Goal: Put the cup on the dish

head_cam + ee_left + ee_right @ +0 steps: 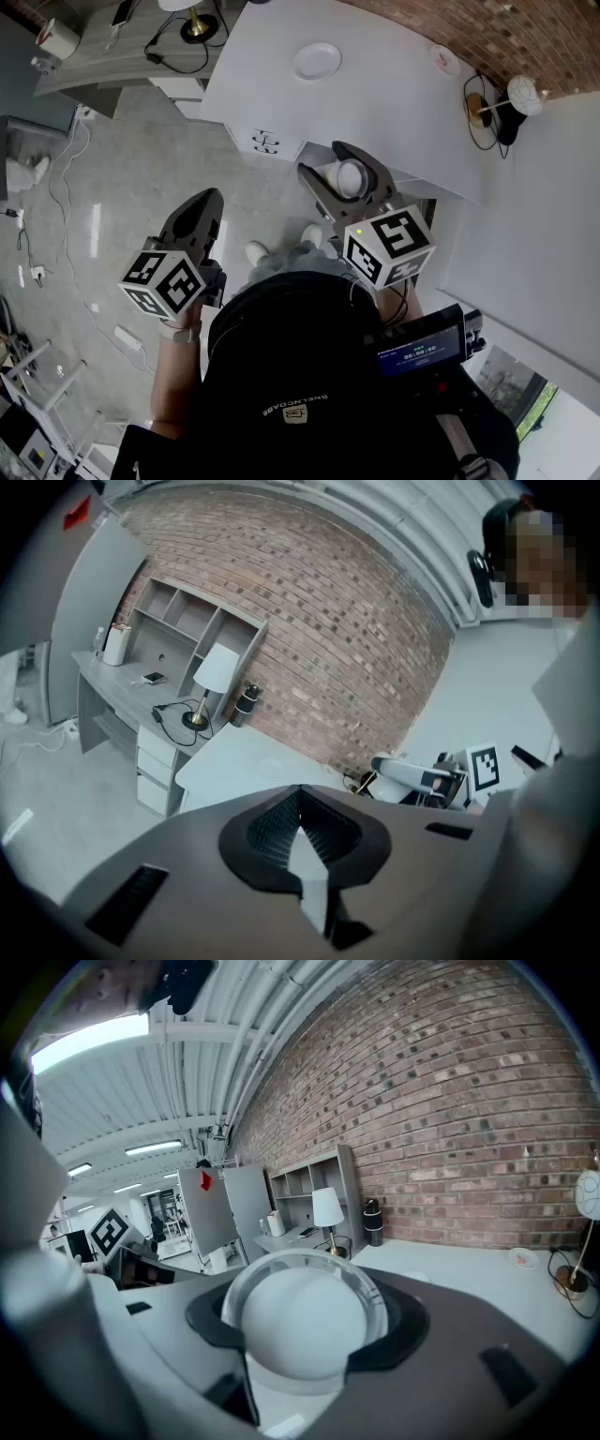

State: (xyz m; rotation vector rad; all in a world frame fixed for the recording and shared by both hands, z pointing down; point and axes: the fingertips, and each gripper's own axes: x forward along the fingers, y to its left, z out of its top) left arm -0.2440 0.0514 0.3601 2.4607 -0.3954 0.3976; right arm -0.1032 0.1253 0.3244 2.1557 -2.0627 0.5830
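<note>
White tabletop (375,103) by brick wall (450,1101), dish (317,61) plainest in our head view, right hand-held gripper (328,164) grasping cup (305,1321), left hand-held gripper (302,808) clenched.

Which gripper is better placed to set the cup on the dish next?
Right. The right gripper holds the cup, nearer the dish; the left gripper is shut and empty over the floor.

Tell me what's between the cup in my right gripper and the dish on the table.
Nothing. The head view shows only bare white table between the cup and the dish.
</note>
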